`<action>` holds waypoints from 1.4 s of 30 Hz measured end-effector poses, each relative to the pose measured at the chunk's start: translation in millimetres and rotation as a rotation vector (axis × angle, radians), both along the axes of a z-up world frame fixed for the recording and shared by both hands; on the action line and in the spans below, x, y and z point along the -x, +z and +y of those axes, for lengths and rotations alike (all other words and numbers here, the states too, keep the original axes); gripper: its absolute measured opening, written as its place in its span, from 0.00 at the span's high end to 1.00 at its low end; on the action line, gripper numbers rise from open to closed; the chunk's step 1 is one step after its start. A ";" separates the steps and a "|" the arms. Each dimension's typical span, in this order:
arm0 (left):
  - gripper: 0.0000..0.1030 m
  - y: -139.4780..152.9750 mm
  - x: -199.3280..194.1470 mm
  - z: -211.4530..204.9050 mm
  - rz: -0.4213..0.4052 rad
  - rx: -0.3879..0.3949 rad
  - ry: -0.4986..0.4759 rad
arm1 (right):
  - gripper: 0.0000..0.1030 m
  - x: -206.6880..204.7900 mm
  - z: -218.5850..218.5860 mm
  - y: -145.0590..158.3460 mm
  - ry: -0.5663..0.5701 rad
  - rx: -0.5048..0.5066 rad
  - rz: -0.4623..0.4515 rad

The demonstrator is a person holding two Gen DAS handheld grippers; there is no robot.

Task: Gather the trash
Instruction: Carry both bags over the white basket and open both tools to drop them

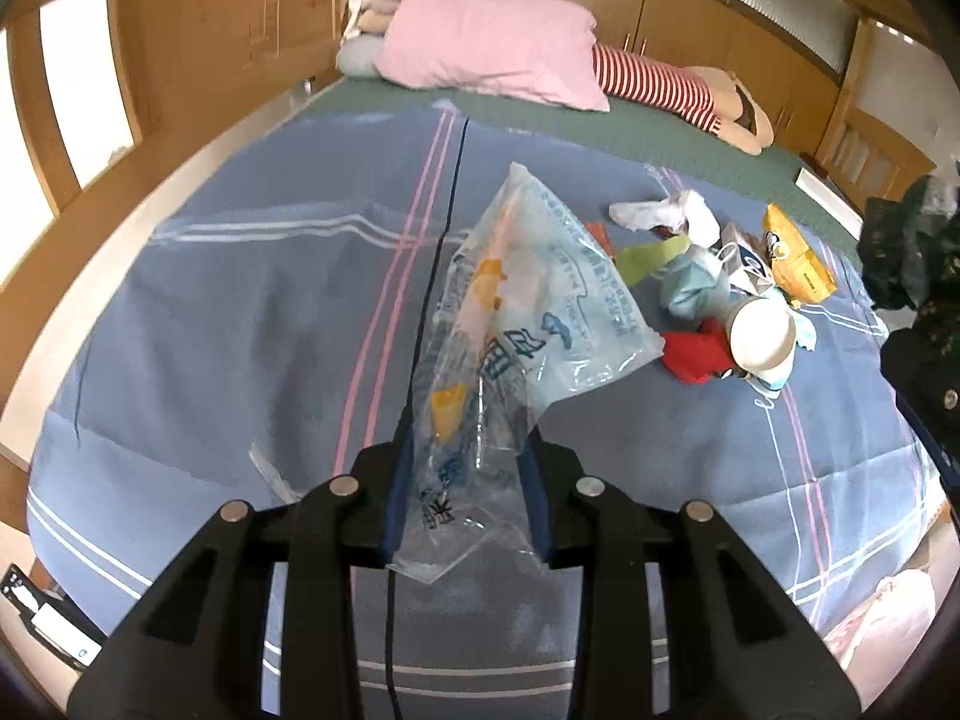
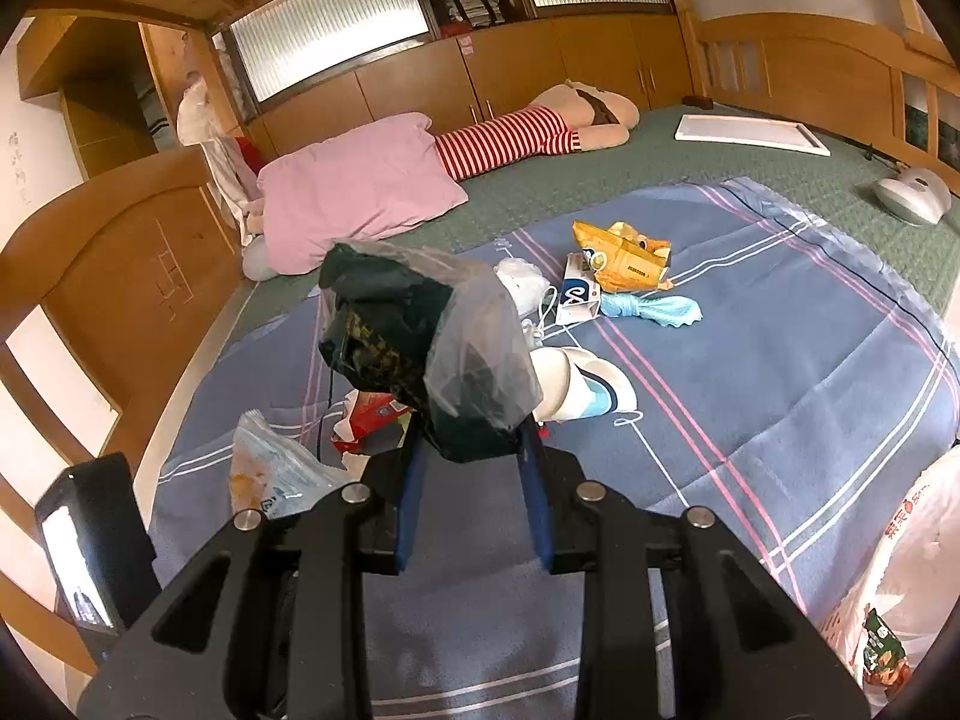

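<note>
– On the blue plaid bedspread (image 2: 750, 396), how much trash is left?
– Plenty: a yellow crumpled snack wrapper (image 2: 624, 261), a white paper cup (image 2: 570, 384), a red torn packet (image 2: 375, 417), a light blue cloth wad (image 2: 651, 307).
– And the grippers?
– The left gripper (image 1: 468, 450) is clamped on a clear printed plastic bag (image 1: 528, 300), lifted. The right gripper (image 2: 471, 441) pinches a dark bundle in grey film (image 2: 420, 342).
– Bagged yet?
– Neither, seemingly.

Trash pile (image 2: 600, 294) on the blanket (image 2: 780, 372) — pillow (image 2: 354, 186) behind.
</note>
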State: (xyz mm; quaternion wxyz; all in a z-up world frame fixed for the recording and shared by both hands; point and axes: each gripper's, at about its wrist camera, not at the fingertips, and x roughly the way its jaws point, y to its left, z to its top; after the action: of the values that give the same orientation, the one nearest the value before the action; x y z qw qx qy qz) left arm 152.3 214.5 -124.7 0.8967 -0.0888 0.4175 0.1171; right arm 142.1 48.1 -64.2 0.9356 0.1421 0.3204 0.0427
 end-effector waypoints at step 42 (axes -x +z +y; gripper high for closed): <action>0.68 33.7 62.7 -218.2 -0.004 0.312 -0.764 | 0.34 166.2 -325.5 -52.2 -0.430 0.083 0.349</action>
State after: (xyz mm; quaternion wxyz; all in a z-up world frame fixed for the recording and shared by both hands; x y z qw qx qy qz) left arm 89.6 -3.7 -91.1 0.8523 -0.0624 0.4314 -0.2892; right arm -24.2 -277.4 -116.4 0.8588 0.1734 0.4409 -0.1950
